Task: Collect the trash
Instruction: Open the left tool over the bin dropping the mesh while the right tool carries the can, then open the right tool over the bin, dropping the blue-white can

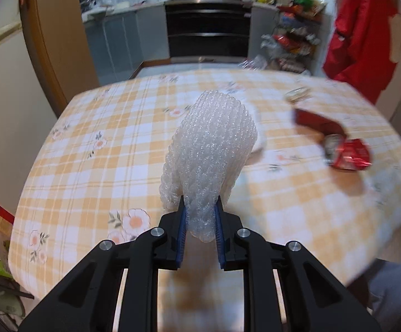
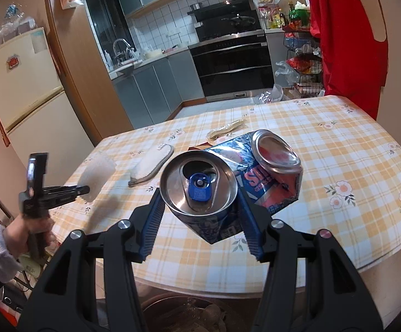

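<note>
The left hand-held gripper [image 1: 200,221] pinches the soft, featherlight foam net [image 1: 211,149] by its end; the right hand-held gripper [image 2: 200,215] clamps the crushed can [image 2: 228,182], light but sharp-creased.

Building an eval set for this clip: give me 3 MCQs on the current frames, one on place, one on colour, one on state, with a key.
1. Where does the white insole lie?
A. on the checked tablecloth
B. on the fridge
C. in the sink

2. What colour is the tab on the crushed can in the right gripper?
A. red
B. blue
C. green

3. What is the state of the left gripper?
A. open and empty
B. shut on a can
C. shut on the foam net sleeve

Key: 1 A, it rests flat on the tablecloth; 2 B, the tab over the can's mouth is blue; 3 C, the pads pinch the sleeve's end.
</note>
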### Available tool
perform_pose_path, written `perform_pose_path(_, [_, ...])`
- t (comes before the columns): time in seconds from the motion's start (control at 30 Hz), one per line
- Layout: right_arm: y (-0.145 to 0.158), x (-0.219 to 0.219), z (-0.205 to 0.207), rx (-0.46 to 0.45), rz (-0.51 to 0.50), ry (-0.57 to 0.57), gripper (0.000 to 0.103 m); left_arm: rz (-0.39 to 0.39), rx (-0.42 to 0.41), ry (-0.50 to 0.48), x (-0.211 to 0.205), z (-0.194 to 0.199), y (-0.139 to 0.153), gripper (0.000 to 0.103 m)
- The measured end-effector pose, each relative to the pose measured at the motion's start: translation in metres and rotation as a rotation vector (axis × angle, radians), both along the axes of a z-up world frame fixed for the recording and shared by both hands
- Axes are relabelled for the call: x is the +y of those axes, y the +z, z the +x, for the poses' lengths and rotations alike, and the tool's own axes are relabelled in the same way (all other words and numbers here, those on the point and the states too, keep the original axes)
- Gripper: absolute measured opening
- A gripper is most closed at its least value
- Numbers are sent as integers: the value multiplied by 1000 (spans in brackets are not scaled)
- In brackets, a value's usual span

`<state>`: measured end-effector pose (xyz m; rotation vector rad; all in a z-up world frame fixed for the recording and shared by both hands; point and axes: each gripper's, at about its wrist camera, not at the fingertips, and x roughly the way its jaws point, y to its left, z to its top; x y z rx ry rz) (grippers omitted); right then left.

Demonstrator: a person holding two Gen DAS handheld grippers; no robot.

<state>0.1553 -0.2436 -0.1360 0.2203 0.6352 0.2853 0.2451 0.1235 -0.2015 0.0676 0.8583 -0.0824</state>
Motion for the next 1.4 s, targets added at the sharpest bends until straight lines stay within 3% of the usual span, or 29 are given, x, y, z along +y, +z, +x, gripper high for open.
perform_pose_path(0.2, [11,-6,-29,-26,21,-3,54,-55,-75,-88,-33,-63,48,18])
perform_pose_path(0.33, [17,-10,-47,-42,26,-1,54,-76,-71,-175,-65,-105,59,18])
perform_pose_path(0.47, [20,-9,-61,-53,26,10,54,-112,-31,-243,-89,-140,49,18])
perform_pose_path(0.77, [20,-7,-89,-52,17,25,54,-160,124,-331,-135,-190,-11,21])
perform_pose_path(0.8, [20,-7,-91,-50,14,25,54,-165,144,-336,-139,-194,-18,24])
perform_pose_path(0.87, [19,-9,-94,-47,12,23,54,-169,163,-346,-143,-199,-26,50])
perform_pose_path(0.97, [17,-10,-98,-37,12,20,54,-193,165,-374,-150,-208,-29,65])
perform_pose_path(1.13, [14,-8,-102,-22,5,33,54,-202,132,-344,-146,-209,-20,77])
perform_pose_path(1.27, [8,0,-105,6,-6,61,54,-214,44,-252,-126,-210,-2,88])
perform_pose_path(1.4, [-8,13,-106,64,-37,104,54,-266,-7,-169,-103,-210,14,92])
